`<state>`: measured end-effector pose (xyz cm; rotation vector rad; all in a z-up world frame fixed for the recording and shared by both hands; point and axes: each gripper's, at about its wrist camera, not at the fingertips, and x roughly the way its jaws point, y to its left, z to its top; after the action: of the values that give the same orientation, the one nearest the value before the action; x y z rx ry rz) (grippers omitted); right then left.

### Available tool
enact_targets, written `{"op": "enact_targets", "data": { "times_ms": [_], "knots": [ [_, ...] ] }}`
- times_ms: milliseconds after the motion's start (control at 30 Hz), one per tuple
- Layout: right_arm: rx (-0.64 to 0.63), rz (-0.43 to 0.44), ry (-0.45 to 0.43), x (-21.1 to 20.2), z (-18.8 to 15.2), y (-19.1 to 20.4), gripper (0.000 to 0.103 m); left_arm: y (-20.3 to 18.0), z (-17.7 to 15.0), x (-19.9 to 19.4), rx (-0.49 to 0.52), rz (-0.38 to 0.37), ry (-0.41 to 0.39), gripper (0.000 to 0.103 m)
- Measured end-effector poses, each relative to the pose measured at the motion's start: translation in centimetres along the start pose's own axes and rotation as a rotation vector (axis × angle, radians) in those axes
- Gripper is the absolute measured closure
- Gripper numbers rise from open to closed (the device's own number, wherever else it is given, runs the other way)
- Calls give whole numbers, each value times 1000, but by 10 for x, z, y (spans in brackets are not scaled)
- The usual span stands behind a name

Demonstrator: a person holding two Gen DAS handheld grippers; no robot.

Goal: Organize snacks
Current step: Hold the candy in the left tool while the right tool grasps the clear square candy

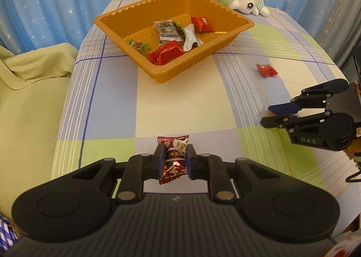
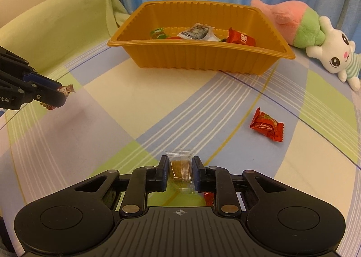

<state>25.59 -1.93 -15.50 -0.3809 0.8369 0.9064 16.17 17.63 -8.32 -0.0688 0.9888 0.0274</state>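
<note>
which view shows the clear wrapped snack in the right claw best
The right wrist view: the clear wrapped snack sits centred between the right claw pads, brown contents visible. The left wrist view shows only a sliver of it behind the fingers.

The left gripper [image 1: 175, 159] is matte black plastic: a ribbed body with a small white mark at the centre, a round flat hub on each side, and linked bars joined by silver pins. Its fingers [image 1: 159, 160] carry blue pads on their inner faces. The right gripper [image 2: 180, 172] has the same build, with a small cross-in-circle mark on its ribbed body. Seen from the side, its housing bears raised letters reading DAS.
</note>
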Motion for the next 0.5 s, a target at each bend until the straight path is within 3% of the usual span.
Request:
{"op": "enact_targets", "data": {
  "times_ms": [500],
  "knots": [
    [155, 32, -47, -23, 5, -4, 82, -5, 13, -12, -3, -19, -53, 86]
  ]
}}
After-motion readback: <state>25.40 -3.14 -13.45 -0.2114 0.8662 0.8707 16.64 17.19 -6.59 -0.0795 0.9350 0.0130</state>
